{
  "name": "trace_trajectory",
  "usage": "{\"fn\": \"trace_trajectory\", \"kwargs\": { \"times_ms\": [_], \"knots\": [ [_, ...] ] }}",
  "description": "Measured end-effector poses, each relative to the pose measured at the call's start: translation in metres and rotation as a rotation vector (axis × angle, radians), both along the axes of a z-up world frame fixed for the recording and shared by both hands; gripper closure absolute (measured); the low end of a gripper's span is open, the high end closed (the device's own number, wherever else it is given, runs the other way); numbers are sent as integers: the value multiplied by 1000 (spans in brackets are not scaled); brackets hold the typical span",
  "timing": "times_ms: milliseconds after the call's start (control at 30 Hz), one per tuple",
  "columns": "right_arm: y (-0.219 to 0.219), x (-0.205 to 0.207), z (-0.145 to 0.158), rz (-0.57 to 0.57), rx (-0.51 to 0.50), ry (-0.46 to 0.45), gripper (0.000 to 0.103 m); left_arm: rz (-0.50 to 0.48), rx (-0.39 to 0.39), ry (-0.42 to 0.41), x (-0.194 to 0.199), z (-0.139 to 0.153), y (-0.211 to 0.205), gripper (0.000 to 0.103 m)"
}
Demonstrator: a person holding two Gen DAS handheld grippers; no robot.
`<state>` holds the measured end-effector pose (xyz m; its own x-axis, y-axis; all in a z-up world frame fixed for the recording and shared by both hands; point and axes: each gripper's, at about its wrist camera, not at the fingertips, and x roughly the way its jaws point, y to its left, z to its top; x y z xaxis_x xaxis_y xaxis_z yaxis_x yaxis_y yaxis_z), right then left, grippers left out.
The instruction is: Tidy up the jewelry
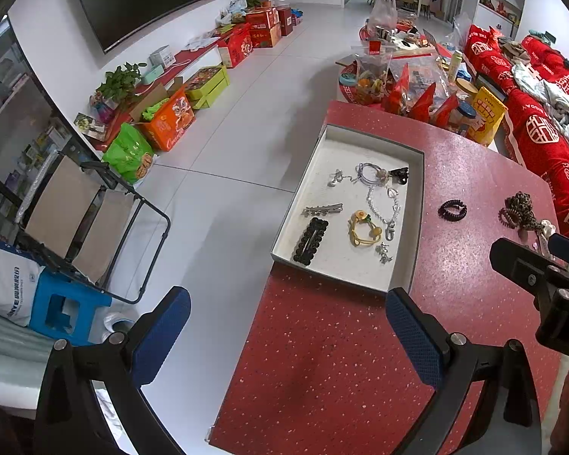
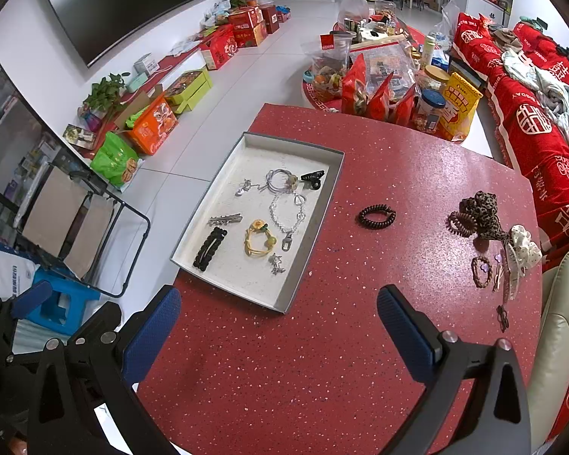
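Observation:
A shallow white tray (image 1: 417,204) (image 2: 324,204) on the red table holds several pieces: a black hair clip (image 2: 209,248), a silver clip (image 2: 225,220), a yellow hair tie (image 2: 260,240), a silver chain (image 2: 286,214) and a silver hoop (image 2: 278,181). A black spiral hair tie (image 1: 452,209) (image 2: 376,216) lies on the table right of the tray. A leopard scrunchie (image 1: 519,208) (image 2: 480,208) and small hair ties (image 2: 482,271) lie further right. My left gripper (image 1: 284,330) is open and empty near the tray's front edge. My right gripper (image 2: 278,330) is open and empty above the table front.
The red speckled table (image 2: 284,379) ends at the left over white floor. Snack bags and jars (image 2: 398,91) crowd a low table behind. A red-covered sofa (image 2: 531,121) runs along the right. A blue stool (image 1: 64,311) and a folding rack (image 1: 95,220) stand at left.

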<state>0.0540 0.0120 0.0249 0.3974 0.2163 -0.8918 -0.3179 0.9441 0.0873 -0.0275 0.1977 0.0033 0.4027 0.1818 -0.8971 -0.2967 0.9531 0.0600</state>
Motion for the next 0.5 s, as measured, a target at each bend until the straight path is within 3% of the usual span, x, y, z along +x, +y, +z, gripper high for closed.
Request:
{"fn": "trace_trajectory", "kwargs": {
  "times_ms": [500],
  "knots": [
    [0, 0, 0, -2, 4, 1, 0, 0, 2, 1, 0, -1, -2, 0]
  ]
}}
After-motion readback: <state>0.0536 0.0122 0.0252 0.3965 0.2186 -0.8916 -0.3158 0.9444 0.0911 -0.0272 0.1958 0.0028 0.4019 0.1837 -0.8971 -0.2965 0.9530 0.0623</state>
